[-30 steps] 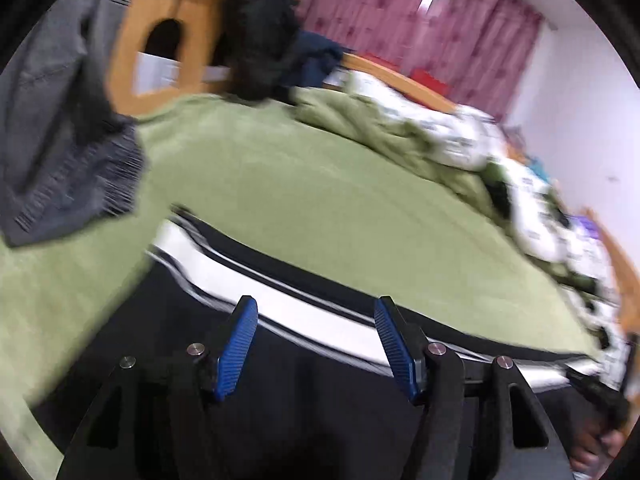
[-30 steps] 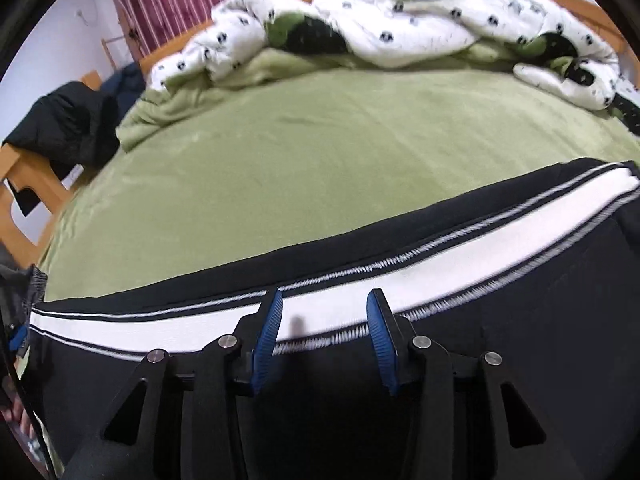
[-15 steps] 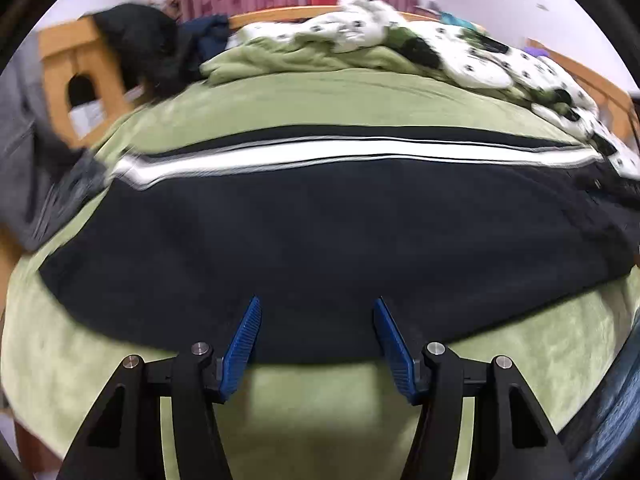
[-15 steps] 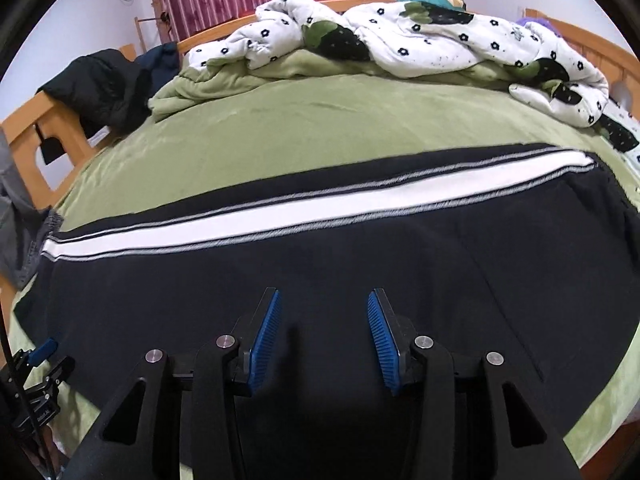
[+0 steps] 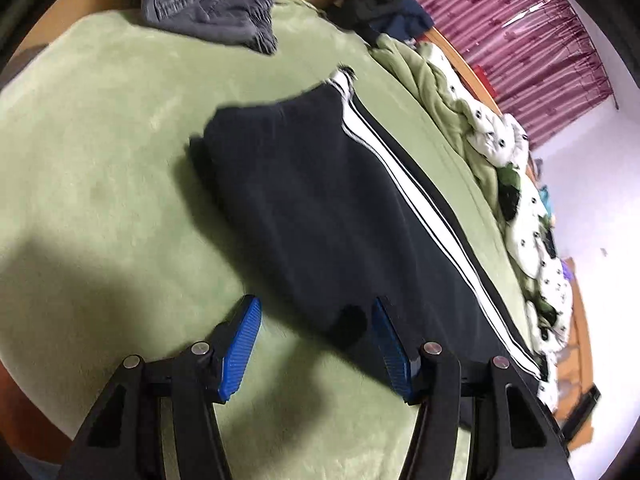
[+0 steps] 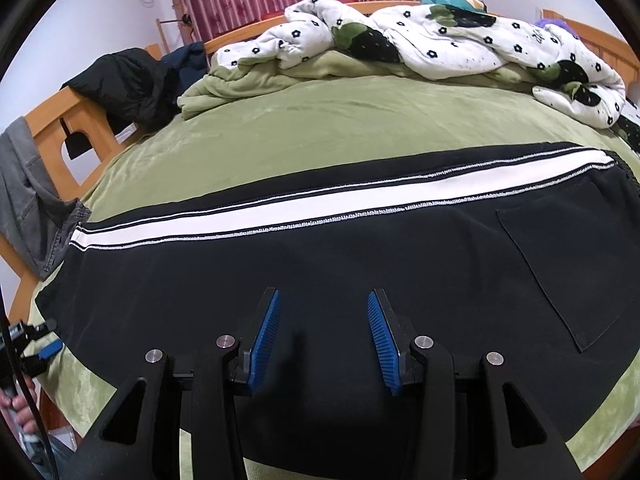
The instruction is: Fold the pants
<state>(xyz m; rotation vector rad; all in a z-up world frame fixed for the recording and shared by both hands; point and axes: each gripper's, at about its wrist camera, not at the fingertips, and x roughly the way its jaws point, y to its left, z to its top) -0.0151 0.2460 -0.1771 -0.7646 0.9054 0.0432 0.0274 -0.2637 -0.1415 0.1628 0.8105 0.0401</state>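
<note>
Black pants [image 5: 320, 200] with a white side stripe [image 6: 280, 216] lie flat across the green bed, a back pocket [image 6: 580, 264] at the right end. My left gripper [image 5: 316, 320] hovers at the near edge of the pants by their left end. Its jaws are closing a little, with the hem edge between the fingertips and not pressed. It also shows as a small blue-tipped tool [image 6: 36, 344] at the far left of the right wrist view. My right gripper [image 6: 322, 320] stands open above the middle of the pants [image 6: 360, 264], holding nothing.
A grey garment [image 5: 208, 12] hangs over the wooden bed frame [image 6: 52, 120] at the left, with a black jacket [image 6: 120, 80] beside it. A flowered quilt [image 6: 440, 40] is bunched along the far side. A person's hand [image 6: 16, 408] shows at the lower left.
The left gripper swung from the middle of the pants to their left end and rolled. The right gripper drew back from the white stripe toward the near edge.
</note>
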